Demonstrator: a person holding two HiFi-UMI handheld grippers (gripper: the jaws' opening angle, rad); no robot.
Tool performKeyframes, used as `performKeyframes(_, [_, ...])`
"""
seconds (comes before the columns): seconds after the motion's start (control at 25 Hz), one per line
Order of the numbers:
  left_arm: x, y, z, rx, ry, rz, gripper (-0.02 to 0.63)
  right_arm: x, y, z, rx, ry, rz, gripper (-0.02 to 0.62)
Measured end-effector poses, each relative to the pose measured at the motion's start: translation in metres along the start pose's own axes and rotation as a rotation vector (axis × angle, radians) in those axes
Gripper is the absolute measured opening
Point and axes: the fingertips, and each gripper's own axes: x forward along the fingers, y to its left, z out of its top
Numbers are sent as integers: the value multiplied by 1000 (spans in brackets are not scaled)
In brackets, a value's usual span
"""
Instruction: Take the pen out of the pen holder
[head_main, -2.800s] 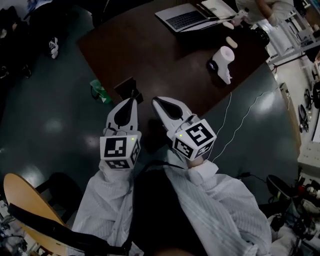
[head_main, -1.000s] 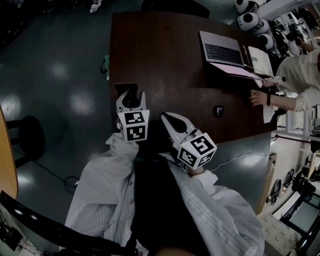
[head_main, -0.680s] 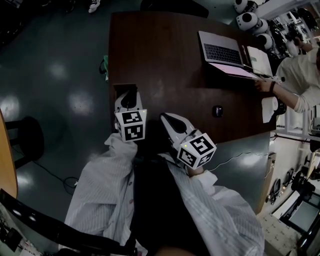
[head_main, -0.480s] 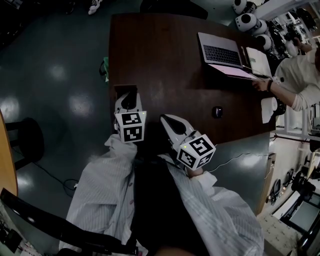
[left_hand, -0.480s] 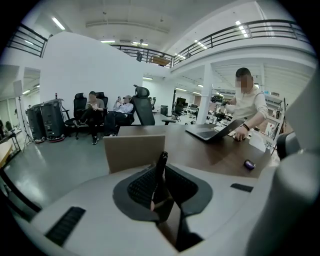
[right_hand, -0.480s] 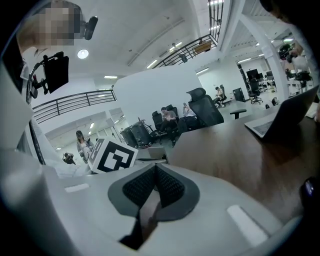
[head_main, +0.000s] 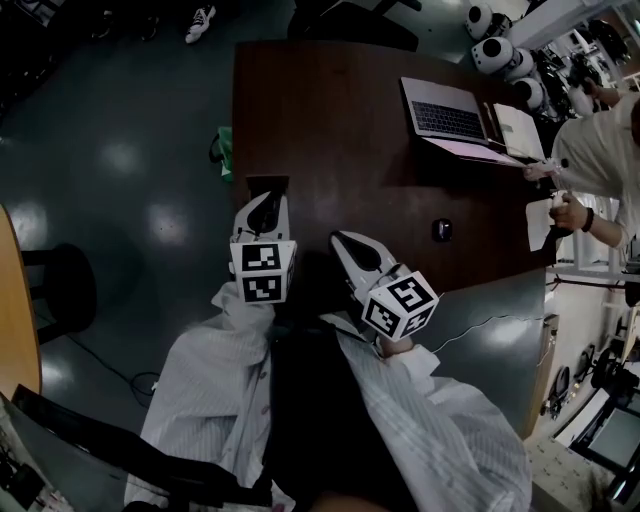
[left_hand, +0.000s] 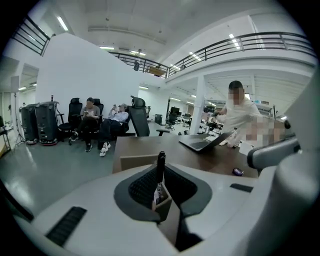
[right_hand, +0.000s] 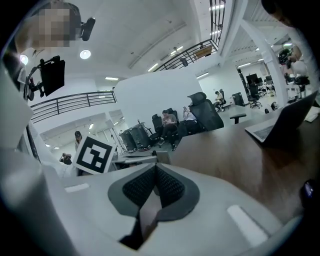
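Observation:
My left gripper (left_hand: 161, 192) has its jaws closing on a black pen (left_hand: 159, 171) with a white label. The pen stands upright between the pads, and its cap sticks up above the fingertips. Just beyond the fingertips is the tan, box-shaped pen holder (left_hand: 131, 161). In the head view the left gripper (head_main: 262, 206) hangs over that holder (head_main: 266, 184) at the near-left corner of the dark wooden table (head_main: 340, 130). My right gripper (head_main: 346, 242) rests beside it over the table's near edge. It is shut with nothing between its pads (right_hand: 167, 186).
A laptop (head_main: 445, 118) and a notebook (head_main: 520, 130) lie at the table's far right, where a person (head_main: 600, 150) stands. A small dark mouse-like object (head_main: 442, 229) sits near the right edge. A green item (head_main: 222, 150) lies on the floor to the left.
The left gripper has come shut over the holder and lifted a little. The right gripper has stayed where it was.

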Motion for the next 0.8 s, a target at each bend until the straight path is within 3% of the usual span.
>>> performKeyframes(0.48, [-91,18,75,8,-219,-48,46,23,31,40,-87,-81,26,2])
performKeyframes(0.8, [-127,23,100,15,-286,-79,46,41,72,92,-221,-160,78,2])
